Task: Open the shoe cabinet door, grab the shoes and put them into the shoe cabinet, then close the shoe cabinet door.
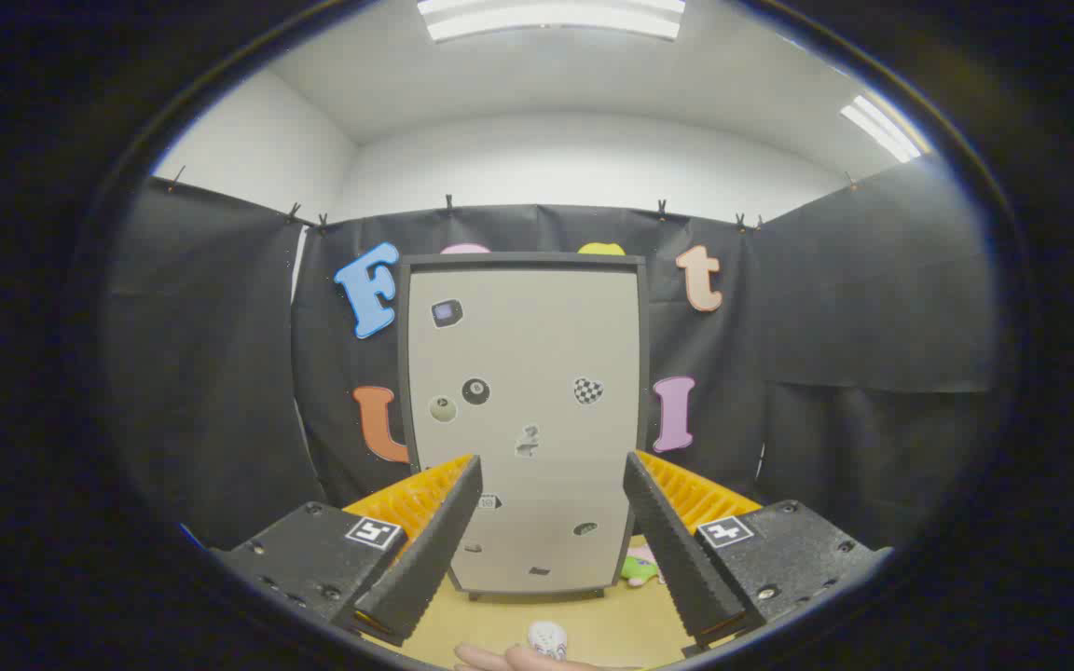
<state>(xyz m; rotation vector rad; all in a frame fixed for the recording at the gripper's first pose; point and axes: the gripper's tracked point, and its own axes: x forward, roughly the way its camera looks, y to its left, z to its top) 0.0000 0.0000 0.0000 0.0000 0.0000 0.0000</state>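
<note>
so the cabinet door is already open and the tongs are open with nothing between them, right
Not quite. In the gripper view the shoe cabinet door is shut, its sticker-covered front flat and facing the camera. The rest holds: the tongs are open with nothing gripped between them, and the cabinet stands beyond them.

A recording booth inside a plain white room: black cloth [873, 308] clipped up as walls (behind the cabinet [523, 373] beyond the fingers), ceiling lamps [551, 17] above.
</note>
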